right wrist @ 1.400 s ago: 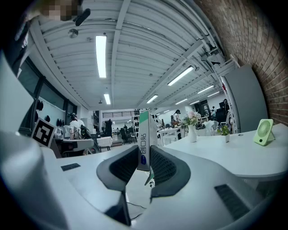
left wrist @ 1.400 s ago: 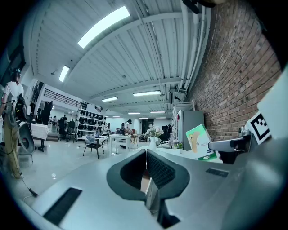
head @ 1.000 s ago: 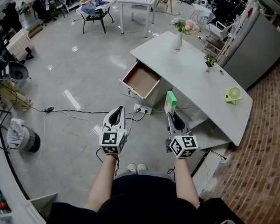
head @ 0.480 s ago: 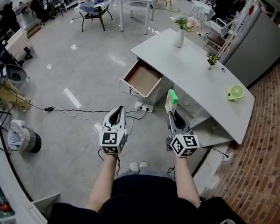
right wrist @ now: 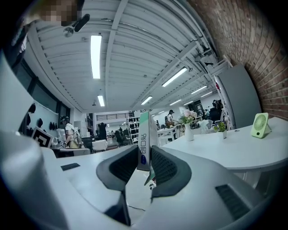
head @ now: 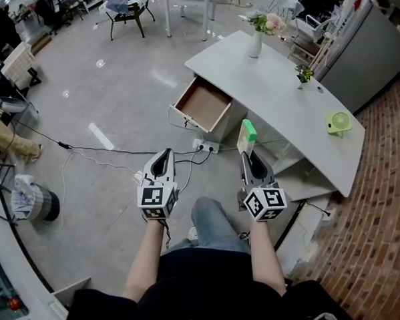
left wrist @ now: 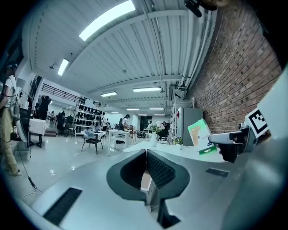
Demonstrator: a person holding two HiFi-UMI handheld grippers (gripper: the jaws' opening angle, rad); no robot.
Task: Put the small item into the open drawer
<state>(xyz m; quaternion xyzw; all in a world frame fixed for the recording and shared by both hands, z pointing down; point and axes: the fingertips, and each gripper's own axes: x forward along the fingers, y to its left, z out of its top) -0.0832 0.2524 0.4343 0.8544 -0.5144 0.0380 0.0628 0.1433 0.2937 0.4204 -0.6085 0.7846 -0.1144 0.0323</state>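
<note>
Head view: my right gripper (head: 248, 157) is clamped on the small item, a green-and-white box (head: 247, 133). The box stands upright out of the jaws, right of centre in the frame. In the right gripper view both pads press flat on its sides at a middling width. The grip looks no different from a second ago.

My left gripper (head: 164, 156) is empty, its jaws drawn together so the tips meet. It hangs left of centre over the bare floor (head: 109, 94).

The open drawer (head: 203, 103) sits in the upper middle of the frame. It is pulled out from the end of the white desk (head: 284, 98), and its brown bottom is bare. The box is up and to the left short of it, well apart, with floor and a tangle of cables (head: 193, 149) between.

What has changed: a second ago two shoes stood side by side at bottom centre. Now a knee (head: 213, 222) swings forward there, and the desk and drawer have slid slightly up the frame. I read that as a step begun toward the drawer. The carry is under way, the placing not yet.

Next, in my judgement: close the gap, bring the box over the drawer mouth, lower it, then release. The risk is clipping the drawer's front wall on the way in.
</note>
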